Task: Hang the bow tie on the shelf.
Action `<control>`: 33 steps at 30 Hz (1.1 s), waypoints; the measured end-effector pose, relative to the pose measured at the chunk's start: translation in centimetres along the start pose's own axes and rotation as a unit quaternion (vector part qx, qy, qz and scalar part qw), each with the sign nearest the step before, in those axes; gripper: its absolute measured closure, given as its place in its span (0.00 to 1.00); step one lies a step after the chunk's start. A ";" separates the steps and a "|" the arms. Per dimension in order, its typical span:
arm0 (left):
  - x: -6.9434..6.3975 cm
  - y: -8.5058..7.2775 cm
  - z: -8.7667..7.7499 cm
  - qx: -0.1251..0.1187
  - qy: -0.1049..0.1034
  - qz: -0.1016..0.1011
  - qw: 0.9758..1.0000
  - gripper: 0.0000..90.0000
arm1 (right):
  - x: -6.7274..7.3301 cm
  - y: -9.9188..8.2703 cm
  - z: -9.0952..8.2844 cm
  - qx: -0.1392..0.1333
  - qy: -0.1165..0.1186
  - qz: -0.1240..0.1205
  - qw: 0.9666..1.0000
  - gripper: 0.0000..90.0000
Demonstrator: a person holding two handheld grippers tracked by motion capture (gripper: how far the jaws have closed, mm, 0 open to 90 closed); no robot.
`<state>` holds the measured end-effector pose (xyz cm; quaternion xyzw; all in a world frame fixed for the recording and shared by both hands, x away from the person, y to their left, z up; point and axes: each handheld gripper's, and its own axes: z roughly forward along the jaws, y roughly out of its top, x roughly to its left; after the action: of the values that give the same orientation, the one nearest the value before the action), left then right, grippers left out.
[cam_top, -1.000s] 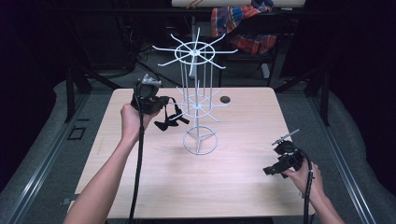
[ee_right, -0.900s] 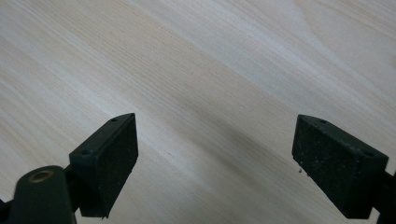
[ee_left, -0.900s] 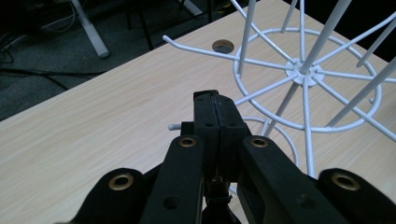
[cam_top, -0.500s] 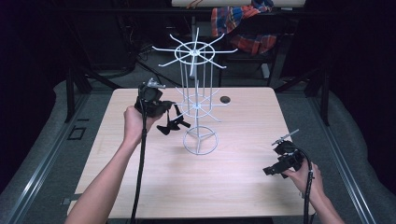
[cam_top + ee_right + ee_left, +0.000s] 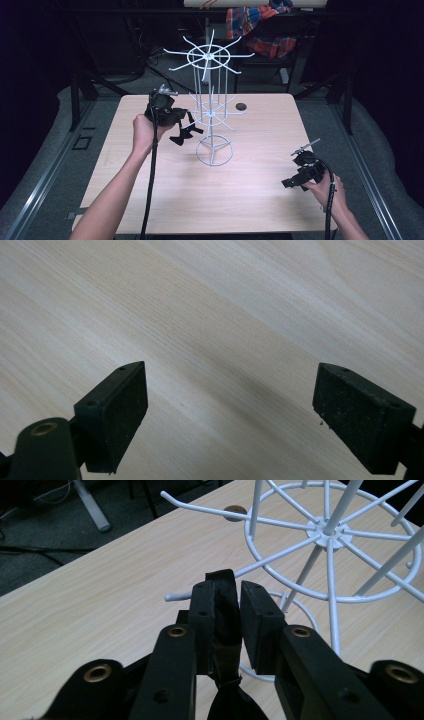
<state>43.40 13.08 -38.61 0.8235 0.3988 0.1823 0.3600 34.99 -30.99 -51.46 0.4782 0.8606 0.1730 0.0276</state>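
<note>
Desk (image 5: pixel 260 190) showing pale wood grain. Wire rack (image 5: pixel 210 107) appearing white. Both claws, left (image 5: pixel 227 615) and right (image 5: pixel 230 410), appearing black. Strap (image 5: pixel 225 605) appearing black. Cloth (image 5: pixel 260 25) behind desk showing red-blue plaid.

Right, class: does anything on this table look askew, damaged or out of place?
Nothing stands out. The white wire rack stands upright on the table. The left gripper pinches a black strap beside a rack hook; the right gripper is open above bare wood.

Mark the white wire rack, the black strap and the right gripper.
white wire rack (image 5: pixel 215 151), high view, base ring.
black strap (image 5: pixel 226 611), left gripper view, band between the jaws.
right gripper (image 5: pixel 230 415), right gripper view, midway between open jaws.
</note>
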 end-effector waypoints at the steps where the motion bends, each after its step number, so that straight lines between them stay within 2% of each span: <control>1: 0.1 0.0 0.0 -0.003 -0.002 0.000 1.000 0.83 | 0.0 0.0 0.0 0.000 0.000 0.000 1.000 0.16; 6: 0.2 -0.1 -0.3 -0.006 -0.006 -0.003 1.000 0.76 | 0.0 0.0 -0.1 0.006 0.002 0.001 1.000 0.16; 15: 0.5 -0.4 -1.5 -0.005 0.000 -0.014 1.000 0.50 | 0.0 0.0 0.0 0.000 0.003 0.000 1.000 0.15; 19: 0.7 -0.6 -2.3 0.002 0.004 -0.012 1.000 0.39 | 0.0 0.0 -0.2 0.005 0.002 0.000 1.000 0.15; 26: 0.7 -1.4 -3.7 0.008 0.007 -0.009 1.000 0.27 | 0.1 0.0 -0.2 0.004 0.002 0.000 1.000 0.15; 33: 1.1 -2.2 -4.9 -0.008 0.017 -0.019 1.000 0.19 | 0.2 0.0 -0.1 -0.001 0.003 0.000 1.000 0.15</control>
<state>40.04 17.03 -36.91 0.8097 0.4189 0.1926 0.3632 34.93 -30.85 -51.37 0.4776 0.8606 0.1752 0.0254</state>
